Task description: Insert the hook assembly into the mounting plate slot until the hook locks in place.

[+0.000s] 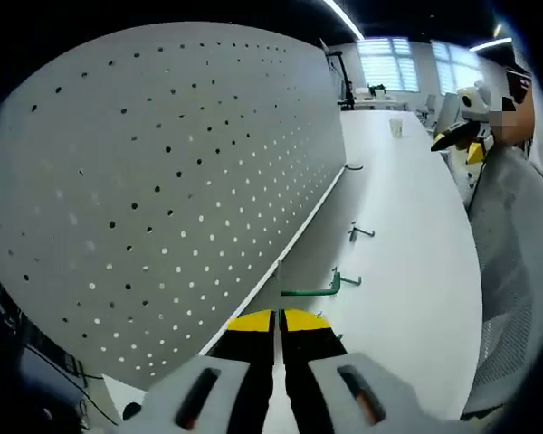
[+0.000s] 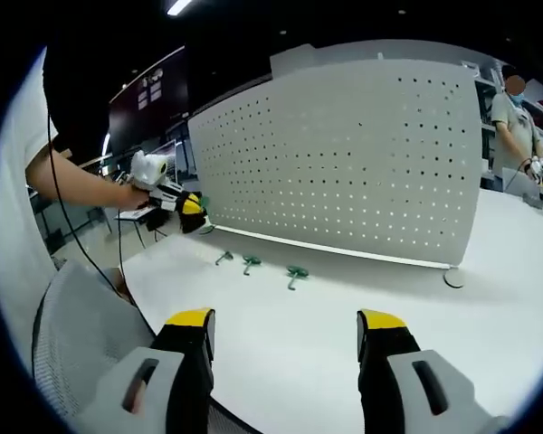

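While my jaws sit as they do now, these are the risks I weigh, working outward from the tips.

Left jaws: my left gripper [image 1: 277, 325] has its yellow tips pressed together with nothing between them; going for a hook like this I would only shove it along the table.

Right jaws: my right gripper [image 2: 288, 327] is spread wide and empty, hanging over bare white table [image 2: 344, 316].

Nearest hook: a green hook [image 1: 319, 289] lies flat just ahead of my left tips, close to the foot of the pegboard [image 1: 163, 181]. A nudge could slide it against the board's base, where it would be awkward to pinch.

Further hooks: two more hooks [image 1: 360, 232] lie farther ahead of my left jaws along the same edge; from my right jaws I see three hooks [image 2: 295, 274] well ahead, in a row before the board.

Pegboard: it stands upright ahead of both pairs of jaws. It looks free-standing, so pressing a hook in hard may tip or push it back.

Alignment: the holes are small and many; a tilted hook could jam halfway and never lock.

Grip: a thin hook may twist between my pads under insertion force.

Visibility: reaching close could hide hook and hole behind my own jaws.
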Tool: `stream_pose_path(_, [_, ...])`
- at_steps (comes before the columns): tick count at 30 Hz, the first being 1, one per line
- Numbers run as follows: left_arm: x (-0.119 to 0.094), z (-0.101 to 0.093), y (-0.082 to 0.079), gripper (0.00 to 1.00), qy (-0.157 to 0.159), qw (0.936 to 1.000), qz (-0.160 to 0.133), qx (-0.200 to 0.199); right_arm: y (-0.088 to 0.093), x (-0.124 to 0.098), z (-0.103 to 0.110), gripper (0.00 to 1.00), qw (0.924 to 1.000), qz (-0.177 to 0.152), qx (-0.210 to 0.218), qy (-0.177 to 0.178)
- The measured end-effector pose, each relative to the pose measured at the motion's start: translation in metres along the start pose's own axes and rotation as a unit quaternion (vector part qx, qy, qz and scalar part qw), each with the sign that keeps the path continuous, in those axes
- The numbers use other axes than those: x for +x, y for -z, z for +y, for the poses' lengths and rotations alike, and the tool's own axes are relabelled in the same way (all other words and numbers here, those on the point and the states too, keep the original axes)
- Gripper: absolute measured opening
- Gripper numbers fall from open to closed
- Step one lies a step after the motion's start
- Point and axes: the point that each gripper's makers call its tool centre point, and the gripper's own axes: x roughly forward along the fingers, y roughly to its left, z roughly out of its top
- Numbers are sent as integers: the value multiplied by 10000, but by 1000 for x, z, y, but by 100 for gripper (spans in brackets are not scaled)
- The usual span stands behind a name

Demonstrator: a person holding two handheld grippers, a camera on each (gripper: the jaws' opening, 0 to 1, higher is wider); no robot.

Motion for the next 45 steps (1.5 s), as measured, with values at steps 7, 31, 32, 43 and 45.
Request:
stream_pose_path(7, [-2, -12, -12, 1, -127, 9990, -383, -195, 0, -2, 3, 62, 10000, -25, -15, -26])
stream_pose_path(31, [-28, -35, -66, 2, -639, 9723, -1863, -1259, 1, -5, 5, 63, 9999, -87, -58, -30])
stream_pose_path(32, [-30, -34, -71, 2, -702, 9684, -1981, -1340, 1, -5, 6, 63, 9999, -80, -63, -35])
stream_pose_path(43, [-51, -30, -98, 2, -835, 9370, -2796, -1923, 0, -5, 6, 62, 9999, -101, -35, -27])
stream_pose_path(45, [-53, -32, -104, 2, -810, 9318, -2909, -2015, 0, -6, 6, 62, 9999, -117, -31, -23])
